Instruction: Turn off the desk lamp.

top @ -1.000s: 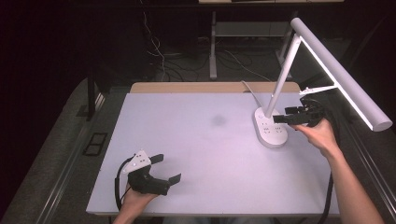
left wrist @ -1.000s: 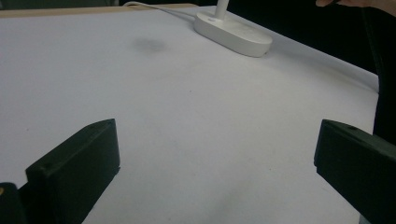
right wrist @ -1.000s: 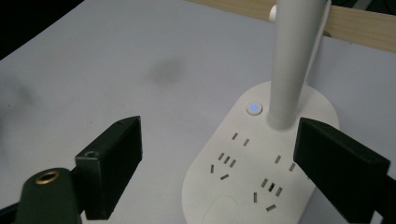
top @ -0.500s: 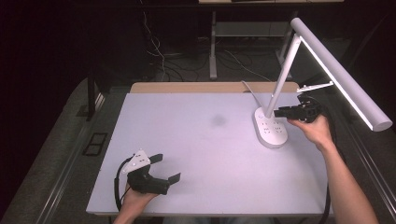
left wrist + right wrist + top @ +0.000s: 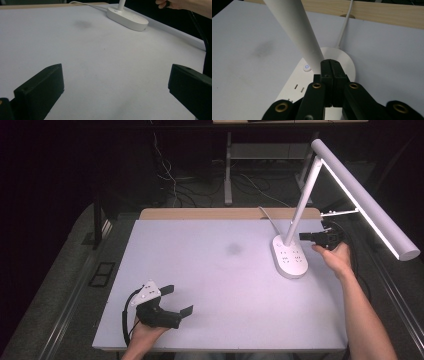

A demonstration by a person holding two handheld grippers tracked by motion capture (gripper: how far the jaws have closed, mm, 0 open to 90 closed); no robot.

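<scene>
Desk lamp (image 5: 290, 257) stands near the tabletop's (image 5: 210, 270) far right corner. Right gripper (image 5: 306, 236), jaws pressed together and empty, tips just beside the lamp's stem, above its base. Left gripper (image 5: 179, 300) spread wide, resting at near left edge, well apart from lamp.

Table (image 5: 200, 270) evenly lit, surroundings dark — soft focus, faint shadows.

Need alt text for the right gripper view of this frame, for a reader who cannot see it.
The right gripper, jaws shut together with nothing between them, points at the foot of a white desk lamp's slanted arm, just beside the round power button on the lamp base. The lamp's white cord runs across the white table towards its wooden edge.
</scene>
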